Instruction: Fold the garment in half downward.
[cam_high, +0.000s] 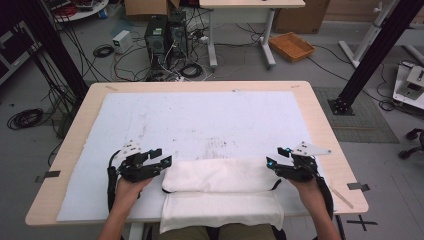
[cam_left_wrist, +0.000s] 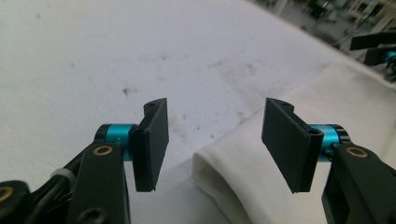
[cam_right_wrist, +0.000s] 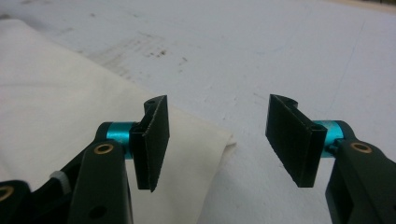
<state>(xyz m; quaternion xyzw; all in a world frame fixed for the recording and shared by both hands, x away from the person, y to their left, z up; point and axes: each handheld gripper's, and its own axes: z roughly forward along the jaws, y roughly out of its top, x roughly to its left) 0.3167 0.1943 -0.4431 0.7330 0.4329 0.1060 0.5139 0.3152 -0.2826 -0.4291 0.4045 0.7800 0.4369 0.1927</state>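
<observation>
Both tools released: left tool at nine o'clock and right tool at three o'clock of the folded towel; the slack fold could spring open on the tabletop.

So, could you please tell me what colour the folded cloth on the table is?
The folded cloth is plain off-white, clearest in the high view.

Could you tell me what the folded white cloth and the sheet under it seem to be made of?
The folded cloth looks like soft matte woven fabric: rounded fold, limp edges. The white sheet looks like thin matte paper or felt, flat and stained; which, I cannot tell.
</observation>
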